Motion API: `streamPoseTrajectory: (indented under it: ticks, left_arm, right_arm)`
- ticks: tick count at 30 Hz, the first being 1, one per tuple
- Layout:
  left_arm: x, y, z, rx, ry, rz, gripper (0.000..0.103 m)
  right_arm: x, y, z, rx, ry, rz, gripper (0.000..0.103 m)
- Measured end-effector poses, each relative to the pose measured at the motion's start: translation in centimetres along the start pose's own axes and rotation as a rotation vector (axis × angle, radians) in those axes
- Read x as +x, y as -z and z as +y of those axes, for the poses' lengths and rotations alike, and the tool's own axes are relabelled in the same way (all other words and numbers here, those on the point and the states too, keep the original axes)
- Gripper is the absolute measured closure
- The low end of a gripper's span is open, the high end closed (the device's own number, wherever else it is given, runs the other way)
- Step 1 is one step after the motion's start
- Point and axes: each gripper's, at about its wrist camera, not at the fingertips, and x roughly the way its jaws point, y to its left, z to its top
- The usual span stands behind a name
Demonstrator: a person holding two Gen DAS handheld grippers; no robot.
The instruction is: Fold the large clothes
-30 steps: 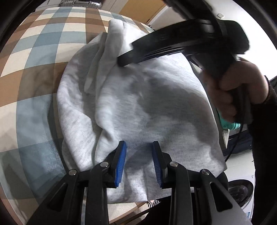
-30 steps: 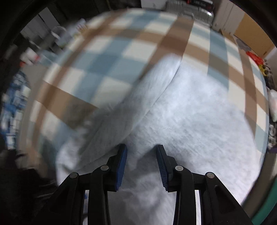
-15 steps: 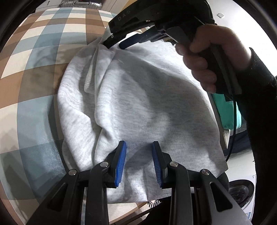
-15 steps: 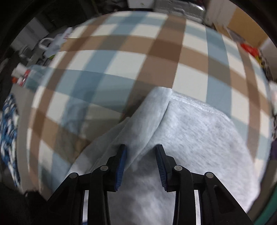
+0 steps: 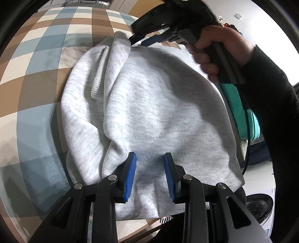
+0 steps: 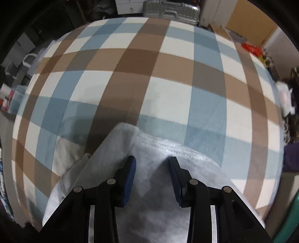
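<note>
Both claws, left claw [image 5: 150, 174] and right claw [image 6: 152, 178], agape over grey sweatshirt [image 5: 149, 104], nothing gripped.

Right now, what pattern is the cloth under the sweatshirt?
Blue, brown and cream checked cloth, clearest in the right wrist view.

Checked blue, brown and white cloth [image 6: 168, 97] over the table; silver suitcase [image 6: 171, 9] behind; washing machine [image 5: 258, 206] low right

- Our left gripper [image 5: 150, 174] has black linkage arms, silver rivets, ribbed blue pads [image 5: 129, 176].
- Our right gripper [image 6: 152, 178] matches it.
- At two o'clock, our bare-skinned right hand [image 5: 222, 48] wears a black sleeve [image 5: 271, 97].
</note>
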Motion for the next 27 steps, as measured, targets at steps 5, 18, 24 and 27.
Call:
streamPoseTrajectory:
  ticks: [5, 18, 24, 27]
  left_arm:
    - [0.0, 0.0, -0.3, 0.015, -0.013, 0.0, 0.078]
    - [-0.1, 0.1, -0.2, 0.004, 0.017, -0.006, 0.078]
    - [-0.6, 0.3, -1.0, 0.05, -0.032, -0.019, 0.078]
    - [-1.8, 0.4, -1.4, 0.066, 0.01, -0.034, 0.078]
  right_arm:
    - [-4.2, 0.9, -3.6, 0.049, -0.055, -0.025, 0.067]
    - [-2.7, 4.6, -7.9, 0.186, -0.099, -0.032, 0.067]
    - [-11.3, 10.8, -9.0, 0.159, -0.164, -0.147, 0.065]
    - [-13.9, 15.3, -8.3, 0.133, -0.192, -0.188, 0.06]
